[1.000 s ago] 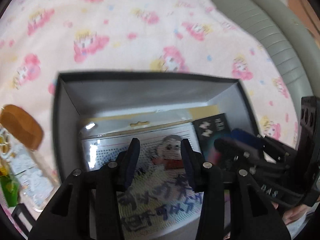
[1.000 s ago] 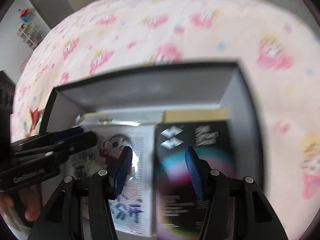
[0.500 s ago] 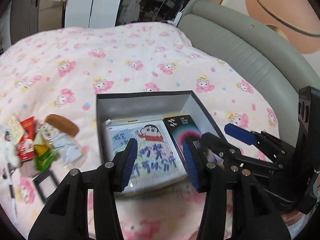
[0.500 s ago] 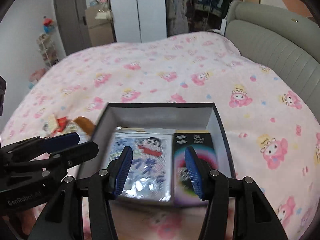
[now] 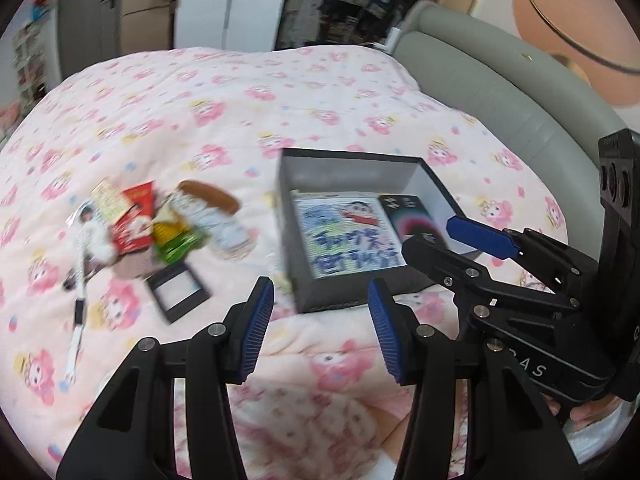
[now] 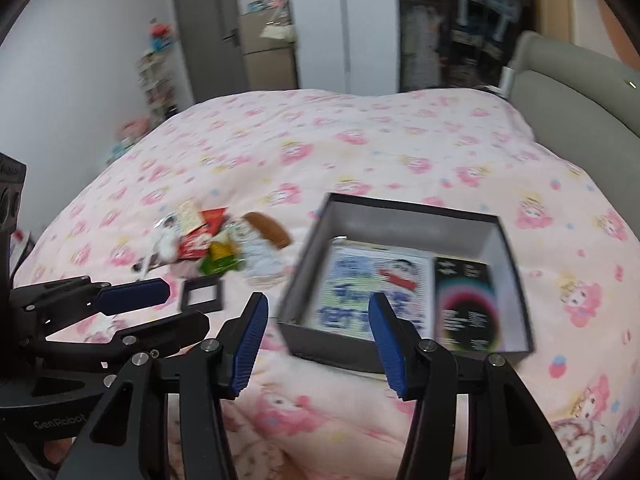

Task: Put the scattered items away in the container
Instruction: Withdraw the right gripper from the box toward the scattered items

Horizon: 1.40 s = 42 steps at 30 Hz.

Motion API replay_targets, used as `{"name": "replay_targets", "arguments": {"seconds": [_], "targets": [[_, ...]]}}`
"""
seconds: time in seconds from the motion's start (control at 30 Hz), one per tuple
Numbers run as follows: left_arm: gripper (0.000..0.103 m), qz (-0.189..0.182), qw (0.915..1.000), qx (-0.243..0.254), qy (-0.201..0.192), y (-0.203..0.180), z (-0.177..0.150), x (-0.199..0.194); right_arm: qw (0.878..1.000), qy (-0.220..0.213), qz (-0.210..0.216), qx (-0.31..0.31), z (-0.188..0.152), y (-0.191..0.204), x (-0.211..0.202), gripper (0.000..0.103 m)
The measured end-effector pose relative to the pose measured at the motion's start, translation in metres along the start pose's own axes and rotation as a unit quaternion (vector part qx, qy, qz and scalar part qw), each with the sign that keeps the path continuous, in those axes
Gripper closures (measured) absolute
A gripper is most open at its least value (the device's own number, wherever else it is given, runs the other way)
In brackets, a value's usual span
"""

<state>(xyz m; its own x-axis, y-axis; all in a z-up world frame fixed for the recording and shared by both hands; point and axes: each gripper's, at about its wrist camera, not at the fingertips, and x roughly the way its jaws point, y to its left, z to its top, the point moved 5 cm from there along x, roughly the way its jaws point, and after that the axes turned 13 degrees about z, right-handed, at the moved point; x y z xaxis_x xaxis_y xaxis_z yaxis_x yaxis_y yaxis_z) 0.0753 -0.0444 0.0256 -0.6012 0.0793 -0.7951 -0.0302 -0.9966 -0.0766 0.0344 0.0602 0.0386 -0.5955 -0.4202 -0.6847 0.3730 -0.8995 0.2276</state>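
A black open box sits on the pink bed. Inside lie a cartoon card pack and a black packet. Left of the box is a pile of scattered items: a red packet, a green packet, a brown-capped clear bottle, a small black frame and a pen. My left gripper is open and empty above the bedding before the box. My right gripper is open and empty over the box's near edge.
The pink patterned quilt covers the bed. A grey padded headboard runs along the right. Wardrobes and a door stand beyond the bed's far end.
Both grippers have pulled back and up from inside the box, still open and empty. The box now looks smaller and the scattered pile at left has come into view.
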Motion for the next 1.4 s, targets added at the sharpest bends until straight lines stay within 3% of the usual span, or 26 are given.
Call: {"name": "replay_targets", "arguments": {"seconds": [0.23,0.33,0.47,0.6,0.8,0.87,0.93,0.97,1.07,1.17,1.23,1.3,1.4], "targets": [[0.053,0.033,0.9979,-0.055,0.004,0.067,-0.012,-0.008,0.998,0.018,0.064,-0.018,0.009,0.052,0.039,0.056],[0.057,0.094,0.9884,-0.119,0.003,0.11,-0.019,-0.004,0.993,0.04,0.113,-0.004,0.002,0.065,0.064,0.056],[0.057,0.092,0.9799,-0.175,0.023,0.155,-0.032,0.01,0.992,0.08,0.098,0.002,-0.01,0.065,0.097,0.056],[0.057,0.097,0.9745,-0.2,0.031,0.183,-0.038,0.022,0.99,0.104,0.097,0.019,-0.012,0.062,0.119,0.056],[0.057,0.067,0.9683,-0.234,0.054,0.212,-0.035,0.046,0.991,0.114,0.072,0.012,0.005,0.055,0.147,0.056],[0.057,0.019,0.9653,-0.253,0.064,0.214,-0.027,0.057,0.988,0.129,0.084,-0.013,0.006,0.063,0.163,0.056],[0.056,-0.069,0.9569,-0.273,0.072,0.21,-0.018,0.07,0.984,0.143,0.103,-0.027,0.003,0.07,0.175,0.056],[0.056,-0.082,0.9536,-0.278,0.081,0.21,-0.016,0.078,0.984,0.148,0.098,-0.022,0.002,0.071,0.182,0.056],[0.056,-0.05,0.9555,-0.269,0.11,0.217,-0.008,0.104,0.984,0.154,0.09,-0.005,0.004,0.066,0.197,0.056],[0.056,-0.088,0.9494,-0.27,0.134,0.215,0.009,0.126,0.985,0.15,0.079,-0.016,0.021,0.057,0.211,0.056],[0.053,-0.083,0.957,-0.243,0.135,0.207,0.025,0.135,0.985,0.157,0.067,-0.016,0.028,0.045,0.227,0.056],[0.052,-0.056,0.9662,-0.206,0.144,0.198,0.036,0.148,0.984,0.172,0.049,0.012,0.027,0.031,0.242,0.056],[0.052,-0.058,0.9646,-0.19,0.173,0.191,0.041,0.176,0.983,0.172,0.047,0.049,0.023,0.023,0.254,0.056]]}}
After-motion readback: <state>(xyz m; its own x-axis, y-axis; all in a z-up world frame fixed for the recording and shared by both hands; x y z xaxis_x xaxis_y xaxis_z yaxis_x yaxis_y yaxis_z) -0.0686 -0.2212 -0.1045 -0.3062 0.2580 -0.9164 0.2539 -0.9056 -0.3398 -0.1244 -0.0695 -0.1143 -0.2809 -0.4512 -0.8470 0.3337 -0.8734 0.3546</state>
